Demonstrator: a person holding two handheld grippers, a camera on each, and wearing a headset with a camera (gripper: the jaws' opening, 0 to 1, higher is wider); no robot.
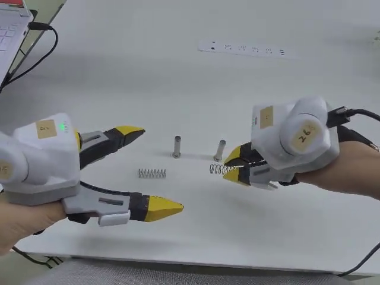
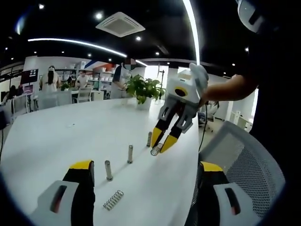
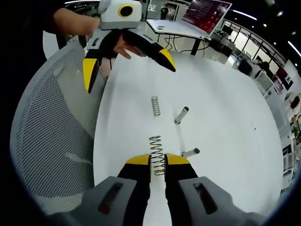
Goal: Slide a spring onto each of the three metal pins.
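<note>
Right gripper view: right gripper (image 3: 158, 161) clenched on spring (image 3: 157, 147), pin (image 3: 190, 152) just beside.
Left gripper (image 1: 162, 168): released, loose spring (image 1: 152, 173) near its tips.

white table (image 1: 178, 89) | three upright pins (image 2: 130, 154) | one loose spring (image 1: 152, 173) | power strip (image 1: 246, 49) | laptop (image 1: 12, 27)

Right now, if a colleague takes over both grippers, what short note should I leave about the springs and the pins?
Left gripper: open, holding nothing.
Right gripper: shut on the held spring, which sticks out past its tips.
Things: three pins stand upright in a row on the table: near pin, middle pin, and far pin beside the right gripper's tips. The loose spring lies flat between the grippers.
Done: no pin carries a spring yet.
Left: all three pins.
</note>
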